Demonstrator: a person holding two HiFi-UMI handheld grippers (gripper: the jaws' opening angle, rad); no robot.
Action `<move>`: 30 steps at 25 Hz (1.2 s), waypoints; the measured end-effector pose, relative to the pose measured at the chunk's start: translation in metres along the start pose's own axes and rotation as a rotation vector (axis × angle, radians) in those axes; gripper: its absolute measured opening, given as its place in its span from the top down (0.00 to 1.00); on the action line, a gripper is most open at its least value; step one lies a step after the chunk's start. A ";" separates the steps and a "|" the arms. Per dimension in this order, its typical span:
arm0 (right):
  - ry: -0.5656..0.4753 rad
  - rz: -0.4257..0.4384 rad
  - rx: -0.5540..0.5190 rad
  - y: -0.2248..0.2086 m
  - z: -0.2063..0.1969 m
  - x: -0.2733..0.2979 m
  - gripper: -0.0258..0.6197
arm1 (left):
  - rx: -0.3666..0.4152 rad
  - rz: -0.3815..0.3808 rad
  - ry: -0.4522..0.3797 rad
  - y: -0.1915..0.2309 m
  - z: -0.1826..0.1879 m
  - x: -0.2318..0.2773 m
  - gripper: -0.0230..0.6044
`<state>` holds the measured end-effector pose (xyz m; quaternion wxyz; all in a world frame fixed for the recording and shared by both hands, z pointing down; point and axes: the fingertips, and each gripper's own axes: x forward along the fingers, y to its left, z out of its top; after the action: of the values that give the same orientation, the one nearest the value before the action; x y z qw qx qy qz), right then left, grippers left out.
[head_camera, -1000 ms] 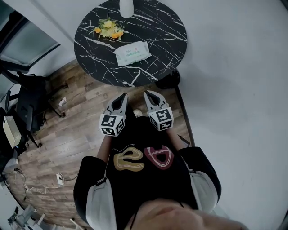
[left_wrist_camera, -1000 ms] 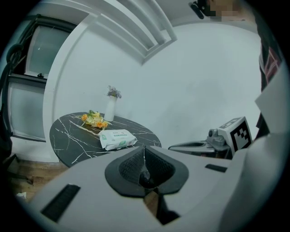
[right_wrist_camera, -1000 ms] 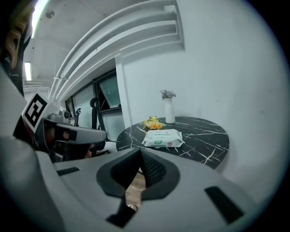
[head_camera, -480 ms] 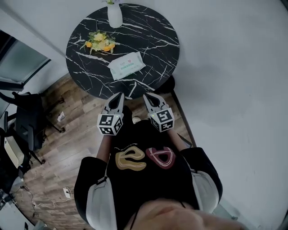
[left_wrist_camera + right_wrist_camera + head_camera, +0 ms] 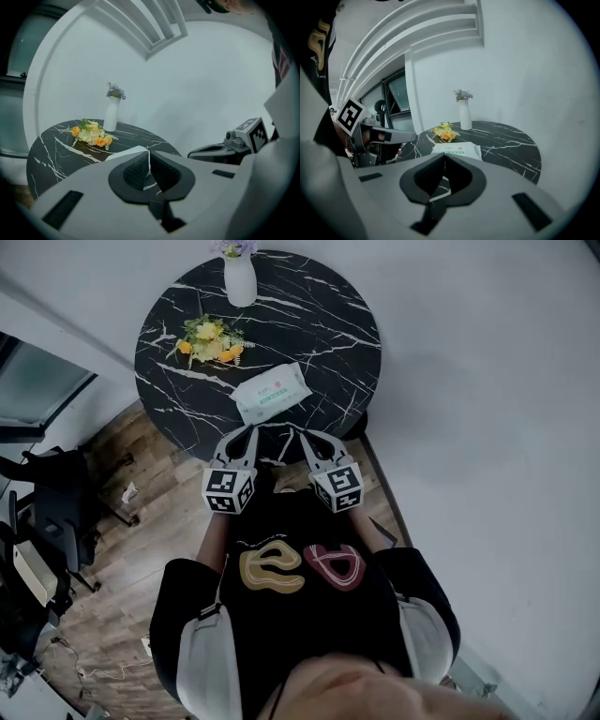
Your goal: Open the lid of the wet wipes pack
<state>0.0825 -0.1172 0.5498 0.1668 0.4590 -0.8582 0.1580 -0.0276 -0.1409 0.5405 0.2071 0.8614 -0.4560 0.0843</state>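
The wet wipes pack point(image 5: 272, 393) lies flat on the near half of the round black marble table point(image 5: 347, 306), towards the edge closest to the person, printed face up. Its lid looks flat against the top and shut, as far as I can make out from here, so the opening itself is not yet begun.

Just beyond the pack sits a small bunch of yellow and orange flowers point(image 5: 210, 338), and at the far edge stands a white vase point(image 5: 241, 279). Neither crowds the pack.

The left gripper point(image 5: 247, 433) and the right gripper point(image 5: 306, 435) hang side by side over the near rim of the table, both pointed at the pack and short of it; neither touches it. The left gripper's jaws are pressed together with nothing between them, and the right gripper's jaws are closed on nothing too.

I judge the task to be at the approach. Everything remains: reaching the pack, steadying it with one gripper, parting the other's jaws to catch the lid's edge, and lifting the lid.
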 end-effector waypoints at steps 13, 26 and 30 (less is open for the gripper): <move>0.057 -0.059 -0.031 -0.010 0.014 0.055 0.94 | 0.119 -0.100 0.190 0.040 -0.015 0.049 0.93; 0.272 0.032 -0.461 -0.004 0.024 0.111 0.81 | 0.193 -0.155 0.370 0.058 -0.039 0.073 0.93; 0.369 0.131 -0.641 -0.001 0.014 0.125 0.73 | 0.234 -0.154 0.385 0.061 -0.039 0.078 0.93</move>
<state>0.0160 -0.2157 0.5913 0.4433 0.2913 -0.8473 -0.0280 -0.0315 -0.2130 0.6188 0.1949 0.8799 -0.3281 0.2830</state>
